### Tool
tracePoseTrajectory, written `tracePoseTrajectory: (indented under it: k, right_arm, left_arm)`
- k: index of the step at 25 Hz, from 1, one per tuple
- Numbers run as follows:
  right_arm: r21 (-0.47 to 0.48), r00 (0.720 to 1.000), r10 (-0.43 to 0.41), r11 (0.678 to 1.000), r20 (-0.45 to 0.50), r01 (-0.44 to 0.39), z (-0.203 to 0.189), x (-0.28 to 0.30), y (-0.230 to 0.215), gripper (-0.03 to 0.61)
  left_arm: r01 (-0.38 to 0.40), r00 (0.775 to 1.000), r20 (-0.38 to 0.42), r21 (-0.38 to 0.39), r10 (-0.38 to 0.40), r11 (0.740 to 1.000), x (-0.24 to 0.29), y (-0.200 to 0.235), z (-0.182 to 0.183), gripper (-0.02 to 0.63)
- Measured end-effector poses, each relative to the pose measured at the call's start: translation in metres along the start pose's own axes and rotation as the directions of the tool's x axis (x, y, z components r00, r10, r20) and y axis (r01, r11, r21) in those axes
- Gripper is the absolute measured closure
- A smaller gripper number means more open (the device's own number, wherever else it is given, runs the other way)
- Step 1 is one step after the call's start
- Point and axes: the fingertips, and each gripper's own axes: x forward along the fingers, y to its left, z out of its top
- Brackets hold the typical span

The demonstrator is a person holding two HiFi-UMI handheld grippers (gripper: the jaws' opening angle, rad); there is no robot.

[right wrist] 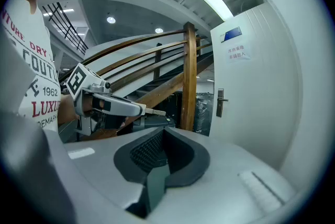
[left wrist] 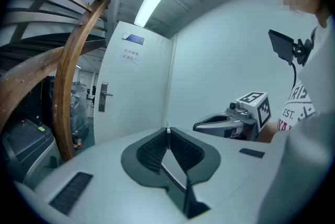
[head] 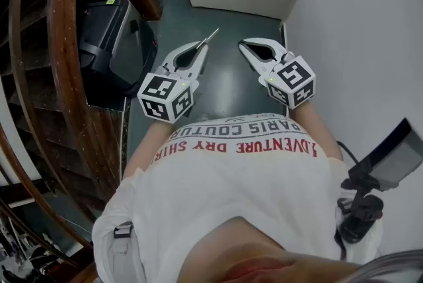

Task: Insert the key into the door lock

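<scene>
Door ahead; key pinched between left gripper jaws, tip protruding.

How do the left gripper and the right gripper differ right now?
The left gripper is shut on a key, whose blade sticks out past its tip; the right gripper is shut with nothing between its jaws. The left gripper sits nearer the wooden stair rail, the right gripper nearer the white wall. Both point toward the door.
</scene>
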Motion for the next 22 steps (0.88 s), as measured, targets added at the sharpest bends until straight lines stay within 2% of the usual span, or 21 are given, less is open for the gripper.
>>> tracePoseTrajectory:
  k: [9, 22]
  right_arm:
    - [-0.006, 1.0, 0.005, 1.0, 0.015, -0.005, 0.001, -0.006, -0.004, 0.577]
    - [0.036, 0.997, 0.009, 0.999, 0.082, -0.012, -0.004, -0.02, -0.022, 0.577]
  left_arm:
    - [0.008, 1.0, 0.0, 0.009, -0.008, 1.0, 0.006, -0.007, 0.003, 0.591]
    - [0.019, 1.0, -0.015, 0.034, -0.019, 0.999, 0.023, -0.022, -0.002, 0.591]
